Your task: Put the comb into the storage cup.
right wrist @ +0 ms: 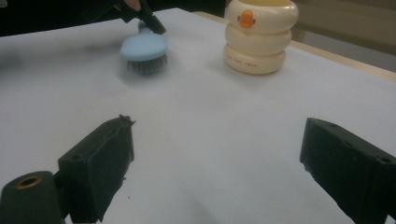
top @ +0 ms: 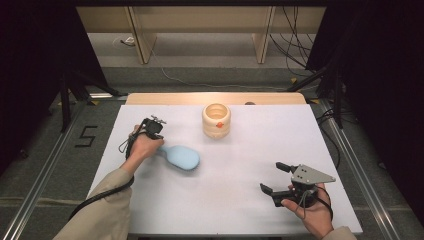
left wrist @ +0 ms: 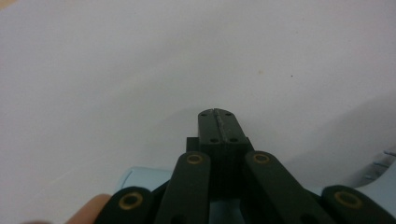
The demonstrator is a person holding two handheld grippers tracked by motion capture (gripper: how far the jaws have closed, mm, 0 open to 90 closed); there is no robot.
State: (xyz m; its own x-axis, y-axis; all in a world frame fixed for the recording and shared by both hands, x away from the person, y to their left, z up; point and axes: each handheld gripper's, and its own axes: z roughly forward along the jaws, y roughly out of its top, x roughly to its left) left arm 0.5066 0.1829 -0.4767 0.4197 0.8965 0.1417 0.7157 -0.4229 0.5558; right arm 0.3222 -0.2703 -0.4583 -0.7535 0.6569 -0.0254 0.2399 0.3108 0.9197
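A light-blue brush (top: 182,157) lies bristles down at the table's left-middle; the right gripper view shows its dark bristles (right wrist: 145,64). My left gripper (top: 156,134) is over the brush's handle end, held by a hand in a beige sleeve. In its own view the left gripper (left wrist: 217,114) is shut, jaws pressed together with nothing between the tips, and the blue brush (left wrist: 140,175) peeks out beneath its linkage. My right gripper (top: 272,177) stands open near the front right; nothing is between its jaws (right wrist: 215,140). A cream ringed duck pot (top: 216,120) stands at the back centre.
The white table top (top: 260,145) has a wooden strip (top: 215,98) along its far edge. Dark tripod legs (top: 65,100) and cables (top: 295,45) flank the table on the floor. A "5" mark (top: 87,136) is on the floor at left.
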